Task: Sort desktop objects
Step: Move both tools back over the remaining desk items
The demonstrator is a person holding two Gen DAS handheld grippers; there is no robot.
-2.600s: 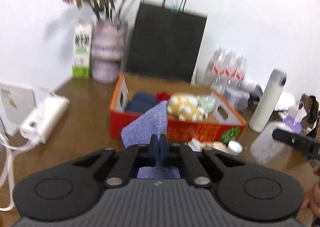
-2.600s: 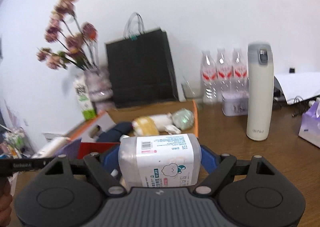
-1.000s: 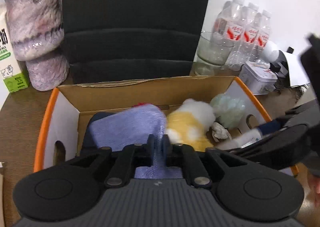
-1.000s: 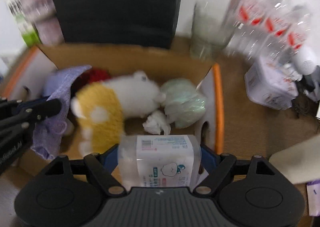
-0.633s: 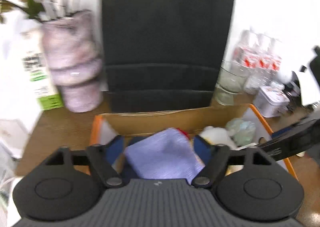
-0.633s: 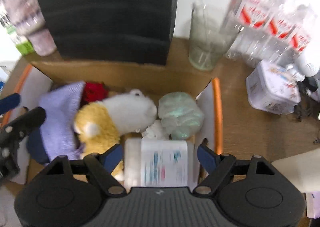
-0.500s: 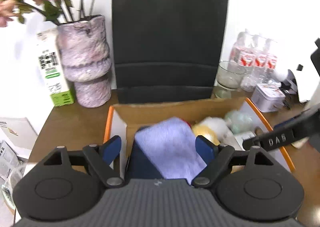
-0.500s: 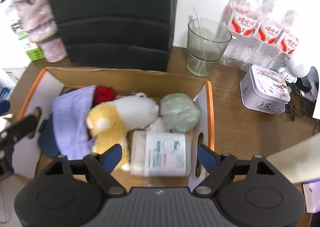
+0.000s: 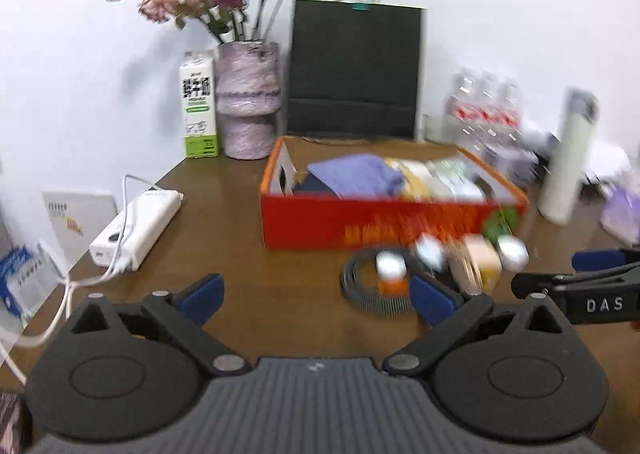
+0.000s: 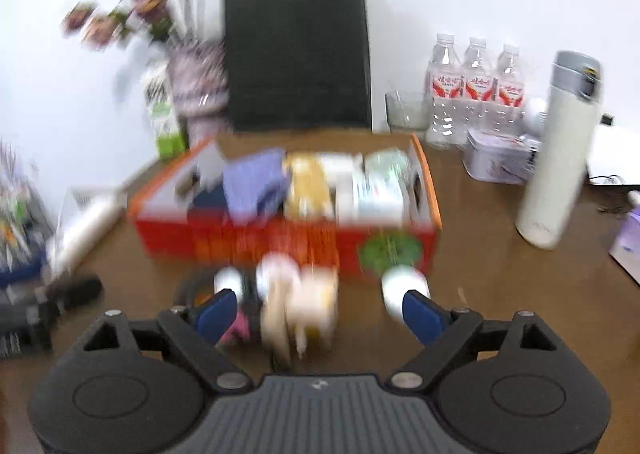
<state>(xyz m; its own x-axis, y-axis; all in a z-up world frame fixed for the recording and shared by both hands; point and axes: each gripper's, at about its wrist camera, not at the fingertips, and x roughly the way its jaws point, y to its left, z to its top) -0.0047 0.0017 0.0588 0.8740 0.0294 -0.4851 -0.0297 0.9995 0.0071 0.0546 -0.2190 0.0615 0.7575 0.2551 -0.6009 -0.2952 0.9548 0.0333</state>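
The orange-red box (image 9: 380, 226) stands mid-table and holds the purple cloth (image 9: 356, 174), a yellow plush (image 10: 308, 182) and the wipes pack (image 10: 376, 190). My left gripper (image 9: 316, 296) hangs in front of the box, its jaws opening, with only bare table between them. My right gripper (image 10: 320, 314) is also back from the box, its jaws opening and gripping nothing. A blurred beige carton (image 10: 304, 306) and small white items (image 10: 404, 286) lie on the table among its fingers. A coiled black cable (image 9: 372, 290) lies beside them.
Behind the box are a black paper bag (image 9: 356, 70), a flower vase (image 9: 248, 102) and a milk carton (image 9: 198, 110). A power bank (image 9: 136, 230) with its cable lies left. Water bottles (image 10: 476, 90), a glass (image 10: 406, 110), a tin (image 10: 496, 158) and a white flask (image 10: 556, 158) stand right.
The left gripper let go of the purple cloth and the right gripper let go of the wipes pack, both inside the box. Both grippers then pulled back to the near side of the table.
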